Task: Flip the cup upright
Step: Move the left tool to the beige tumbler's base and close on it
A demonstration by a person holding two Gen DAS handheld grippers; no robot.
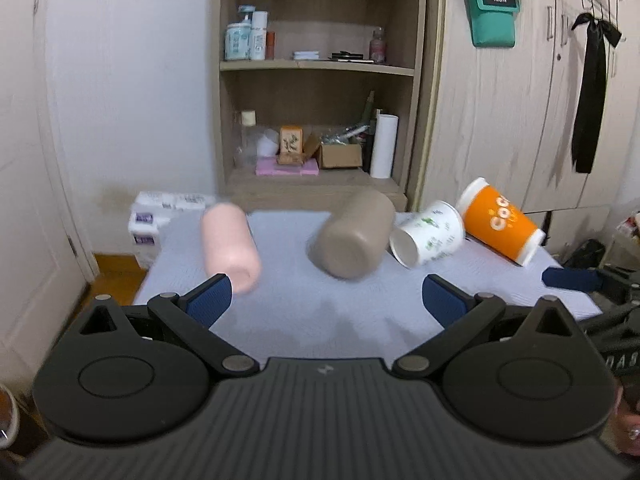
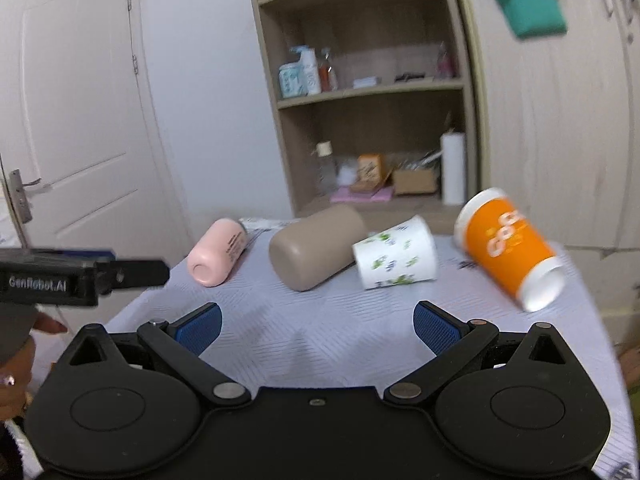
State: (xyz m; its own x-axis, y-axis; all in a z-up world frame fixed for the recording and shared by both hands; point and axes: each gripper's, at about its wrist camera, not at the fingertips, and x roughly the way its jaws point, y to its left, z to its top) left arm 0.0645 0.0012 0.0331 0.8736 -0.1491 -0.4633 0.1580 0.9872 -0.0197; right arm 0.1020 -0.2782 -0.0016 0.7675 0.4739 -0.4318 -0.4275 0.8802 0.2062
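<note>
**A:** Four cups lying on their sides across the bench (image 2: 320, 332), and both tools hang back short of them. The left gripper (image 1: 326, 300) has its jaws spread wide with nothing between them, and the right gripper (image 2: 316, 322) is the same, wide apart and empty.

**B:** Which cup goes first? I can't tell from here. Nearest the right gripper's line is the white floral cup (image 2: 394, 256), mouth turned away from that camera, base toward it. The orange cup (image 2: 508, 248) sits at the far right, tilted, white rim at both ends.

**A:** Over on the left, the pink cup (image 1: 230, 246) lies just beyond the left jaws' blue pad. Beside it is the taupe cup (image 1: 352, 236), a fat, smooth cylinder with rounded edges, likely plastic or ceramic.

**B:** The two on the right look like thin paper, so my advice is a light squeeze across the mid-wall, not the rim, or it will crumple. Come in square to the axis, lift clear, rotate mouth up, then set down flat.

**A:** The ribbed pale cloth on the bench should give some grip, though round walls can roll if nudged.
</note>
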